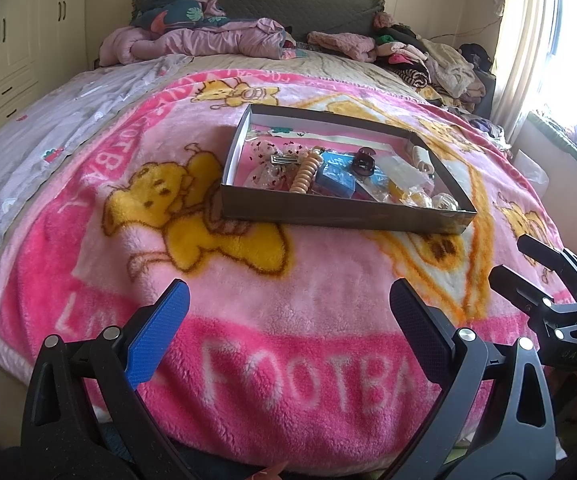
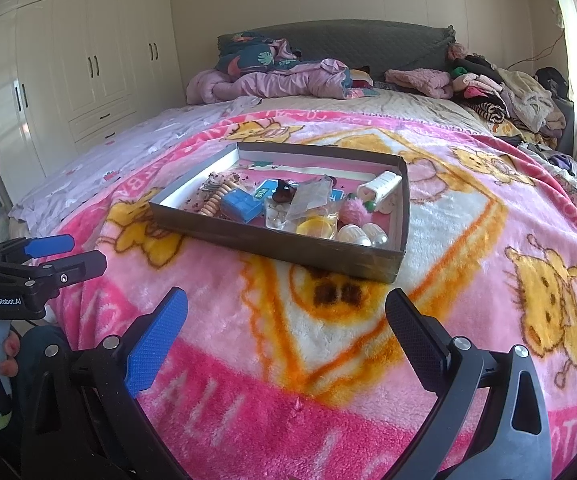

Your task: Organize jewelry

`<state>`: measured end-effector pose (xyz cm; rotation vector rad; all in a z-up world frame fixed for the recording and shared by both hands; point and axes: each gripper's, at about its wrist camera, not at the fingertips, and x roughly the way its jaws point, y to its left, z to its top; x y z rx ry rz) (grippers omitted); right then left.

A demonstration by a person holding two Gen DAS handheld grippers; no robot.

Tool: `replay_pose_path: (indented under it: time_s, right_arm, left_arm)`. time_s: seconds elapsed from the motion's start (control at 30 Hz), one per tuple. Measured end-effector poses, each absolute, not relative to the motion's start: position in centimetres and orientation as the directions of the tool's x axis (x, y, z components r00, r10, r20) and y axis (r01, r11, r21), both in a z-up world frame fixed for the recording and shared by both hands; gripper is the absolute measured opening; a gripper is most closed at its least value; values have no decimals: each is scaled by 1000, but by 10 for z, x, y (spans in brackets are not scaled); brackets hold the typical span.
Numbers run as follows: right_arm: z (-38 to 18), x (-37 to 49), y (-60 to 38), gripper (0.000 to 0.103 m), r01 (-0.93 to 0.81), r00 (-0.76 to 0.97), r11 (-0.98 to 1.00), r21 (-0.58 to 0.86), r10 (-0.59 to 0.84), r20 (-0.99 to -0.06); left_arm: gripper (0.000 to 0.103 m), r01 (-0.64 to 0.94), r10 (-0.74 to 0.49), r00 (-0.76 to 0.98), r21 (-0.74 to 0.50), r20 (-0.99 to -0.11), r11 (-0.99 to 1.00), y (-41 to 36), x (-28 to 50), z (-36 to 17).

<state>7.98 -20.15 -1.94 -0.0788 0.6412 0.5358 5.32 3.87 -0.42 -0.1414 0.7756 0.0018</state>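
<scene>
Resting on the pink blanket was one shallow cardboard tray, grey-brown outside and white-walled within, heaped with trinkets: one blue box, one peach coiled hair tie, one dark claw clip, one fuzzy pink ball and two pearly pieces. Two grippers hovered near the bed's foot, well apart from the tray. The left gripper and the right gripper each had jaws spread wide, holding nothing.

Bright window glare right; fisheye-warped edges.
</scene>
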Motion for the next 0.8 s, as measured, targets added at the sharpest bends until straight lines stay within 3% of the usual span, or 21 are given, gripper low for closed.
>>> replay_pose_path:
  time_s: [0.8]
  right_arm:
    - [-18, 79, -200, 97, -501, 673, 861, 83, 448, -588]
  left_arm:
    - [92, -48, -58, 712, -131, -700, 990, 43, 51, -2]
